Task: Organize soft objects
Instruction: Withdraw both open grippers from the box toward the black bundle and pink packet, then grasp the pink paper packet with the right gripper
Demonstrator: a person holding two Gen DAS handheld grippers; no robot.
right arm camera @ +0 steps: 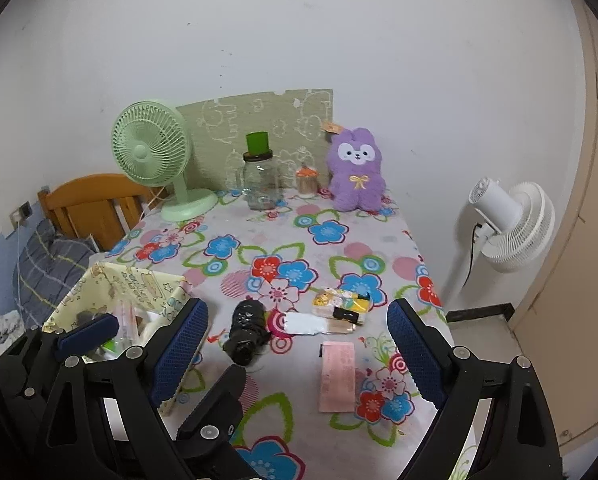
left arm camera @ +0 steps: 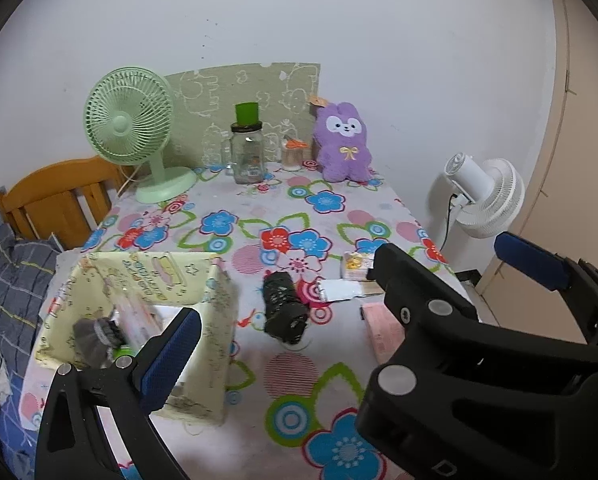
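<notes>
A black rolled soft bundle [left arm camera: 285, 308] [right arm camera: 247, 332] lies on the flowered tablecloth, just right of a yellow fabric box [left arm camera: 151, 280] [right arm camera: 139, 280]. A grey rolled sock [left arm camera: 95, 338] sits inside the box among other items. A purple plush bunny [left arm camera: 341, 144] [right arm camera: 355, 170] stands upright at the table's far edge. My left gripper [left arm camera: 295, 320] hangs open over the box's right wall, nothing between its fingers. My right gripper [right arm camera: 299, 312] is wide open and empty, short of the bundle. The two grippers overlap; the right one hides the left's right finger in the left wrist view.
A pink packet [right arm camera: 337, 376], a white flat pack [right arm camera: 305, 324] and a yellow cartoon packet [right arm camera: 341, 304] lie right of the bundle. A green desk fan [right arm camera: 153, 152], a glass jar [right arm camera: 261, 184] and a small orange-capped jar [right arm camera: 307, 184] line the back. A white floor fan [right arm camera: 511, 224] stands right; a wooden headboard [right arm camera: 95, 204] is left.
</notes>
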